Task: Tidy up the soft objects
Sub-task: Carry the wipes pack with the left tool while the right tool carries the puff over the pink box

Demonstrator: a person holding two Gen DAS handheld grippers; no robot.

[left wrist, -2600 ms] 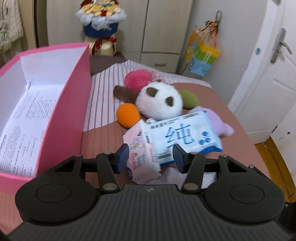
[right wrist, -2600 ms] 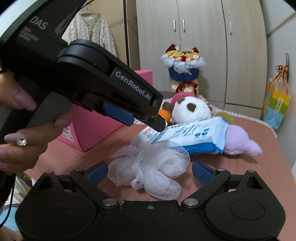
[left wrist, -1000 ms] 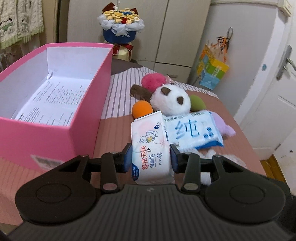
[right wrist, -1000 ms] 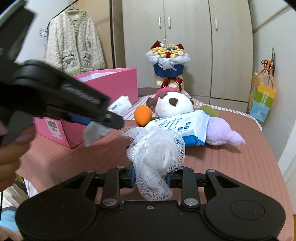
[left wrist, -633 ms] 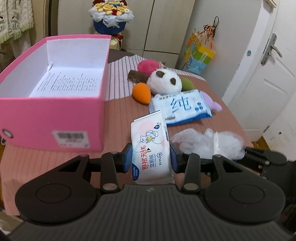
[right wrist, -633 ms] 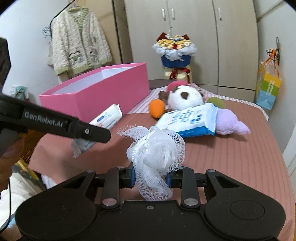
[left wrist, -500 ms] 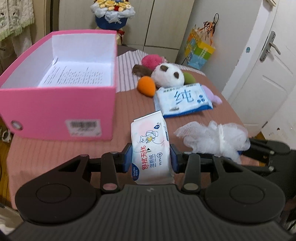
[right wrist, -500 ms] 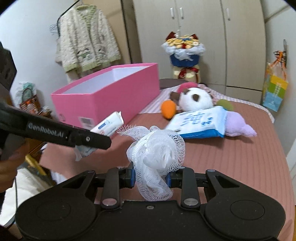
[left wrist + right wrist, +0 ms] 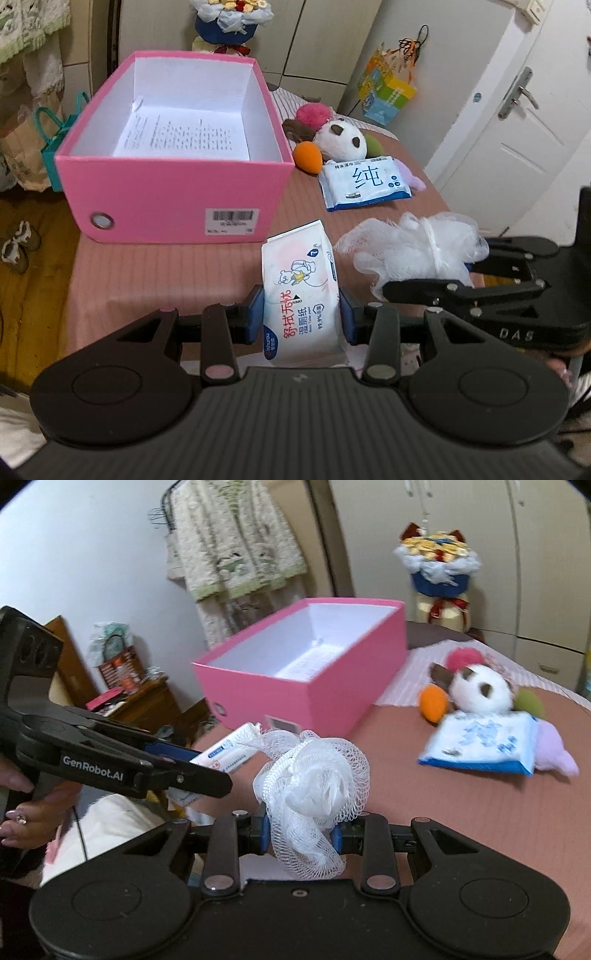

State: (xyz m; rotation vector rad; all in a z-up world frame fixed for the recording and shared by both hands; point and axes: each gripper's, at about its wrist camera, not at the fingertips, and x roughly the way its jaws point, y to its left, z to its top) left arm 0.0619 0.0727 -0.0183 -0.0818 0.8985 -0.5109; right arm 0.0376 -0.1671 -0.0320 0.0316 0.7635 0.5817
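Left gripper (image 9: 301, 314) clamped on soft white-pink wet-wipes pack (image 9: 300, 295) at mid sides, it squashes a bit. Right gripper (image 9: 300, 836) clamped on light white mesh bath pouf (image 9: 314, 790), v. compressible.

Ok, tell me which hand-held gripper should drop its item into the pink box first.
Left, probably: the left hand-held gripper with its wipes pack faces the pink box; the right hand-held gripper's mesh pouf sits farther aside.

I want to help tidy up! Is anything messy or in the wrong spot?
Nothing is broken or spilled. The pink box holds only a printed sheet, while the plush toy and blue wipes pack lie loose on the bed.
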